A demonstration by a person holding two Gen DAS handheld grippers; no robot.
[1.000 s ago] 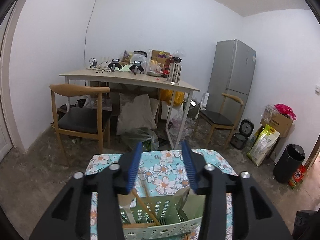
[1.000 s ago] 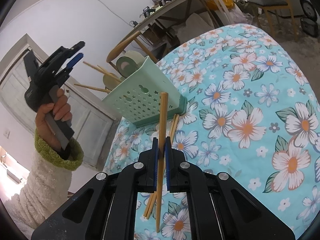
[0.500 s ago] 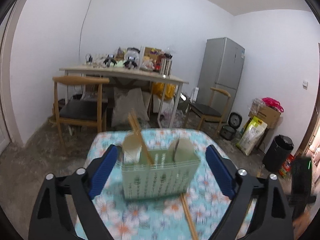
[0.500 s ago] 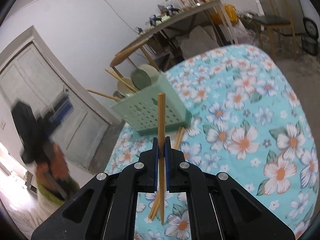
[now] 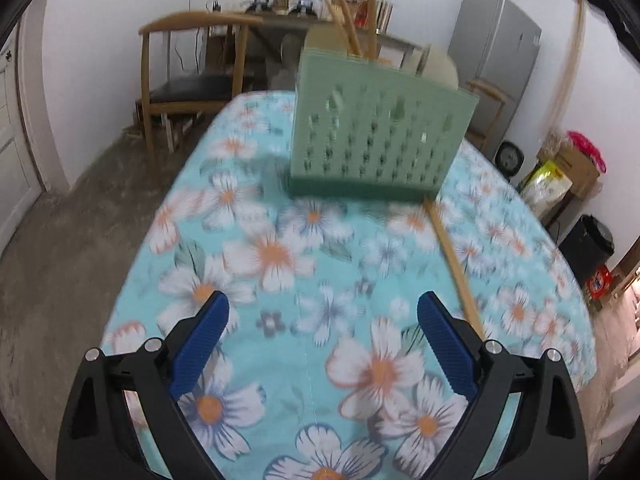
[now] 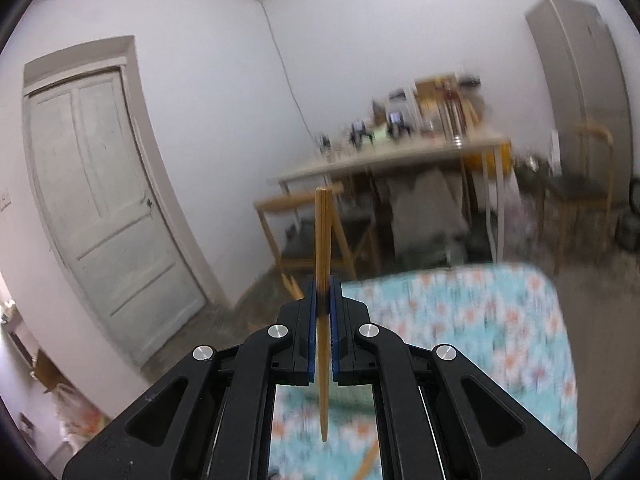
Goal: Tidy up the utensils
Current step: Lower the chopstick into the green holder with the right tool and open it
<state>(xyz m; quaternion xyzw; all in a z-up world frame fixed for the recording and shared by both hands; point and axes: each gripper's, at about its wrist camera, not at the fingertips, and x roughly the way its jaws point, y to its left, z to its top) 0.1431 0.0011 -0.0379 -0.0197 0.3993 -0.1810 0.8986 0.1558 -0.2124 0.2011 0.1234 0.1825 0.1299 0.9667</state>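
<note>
A: What step r we on?

B: Right tool (image 6: 322, 308) is pinching a chopstick (image 6: 322, 240), stick pointing up. I think it goes in the green basket (image 5: 380, 136) next, so tip it over the top.

A: & the left tool (image 5: 322, 320)?

B: Spread wide, just opened, nothing in it, tilted down over the counter (image 5: 280, 260). One more chopstick on the cloth (image 5: 454, 260) just beside the basket.

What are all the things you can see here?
utensil caddy: one, pale green, upright on the tablecloth
chopsticks in caddy: a few, wooden, sticking up
loose chopstick: one, wooden, lying beside the caddy
tablecloth: one, turquoise with flowers
chair: one, wooden, behind the cloth
fridge: one, grey, back right
door: one, white, shut
left gripper: open, empty
right gripper: shut on held chopstick
</note>
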